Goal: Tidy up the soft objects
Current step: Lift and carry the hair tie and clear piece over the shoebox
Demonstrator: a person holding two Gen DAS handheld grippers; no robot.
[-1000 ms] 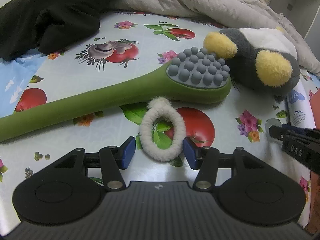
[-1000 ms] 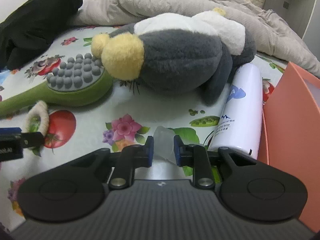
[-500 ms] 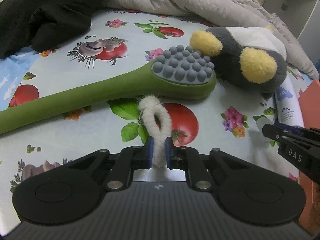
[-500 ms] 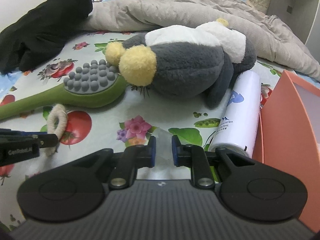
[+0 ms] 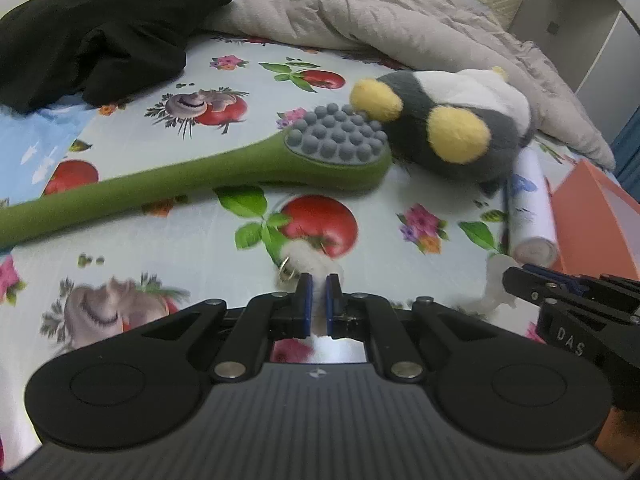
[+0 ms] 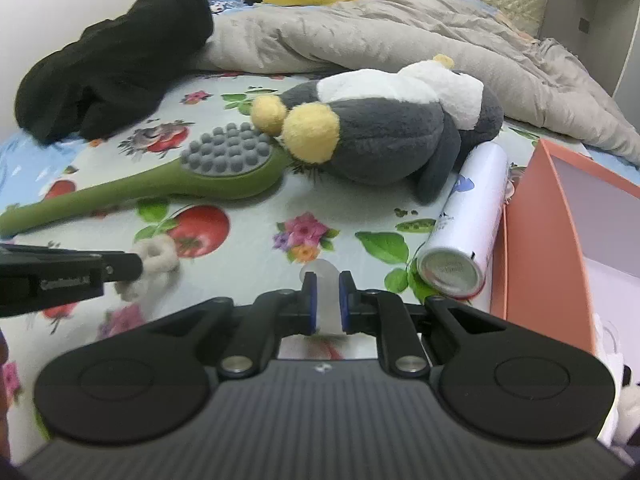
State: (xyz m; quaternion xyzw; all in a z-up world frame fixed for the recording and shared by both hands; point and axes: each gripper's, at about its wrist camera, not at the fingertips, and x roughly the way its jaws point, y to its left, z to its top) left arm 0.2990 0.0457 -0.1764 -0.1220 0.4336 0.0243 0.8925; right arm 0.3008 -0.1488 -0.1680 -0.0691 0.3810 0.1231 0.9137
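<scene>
Directly ahead of both my grippers, the fruit-print sheet [image 5: 168, 240] carries several items. A green massage brush [image 5: 224, 168] lies across the left and centre of the left wrist frame, its long axis running from lower left to its grey-nubbed head at centre. A plush penguin [image 6: 384, 136] lies on its side touching that head, yellow feet pointing left. A white spray can [image 6: 468, 216] lies just beside the plush, base toward me, against an orange box [image 6: 540, 240] at the right edge. A black garment [image 6: 112, 72] and a grey quilt [image 6: 360, 28] fill the upper frame.

My left gripper [image 5: 316, 304] pinches the white fluffy hair tie [image 5: 308, 264] at lower centre, its loop hanging forward. My right gripper [image 6: 327, 300] pinches a translucent soft piece [image 6: 324, 280]; its orientation is unclear.
</scene>
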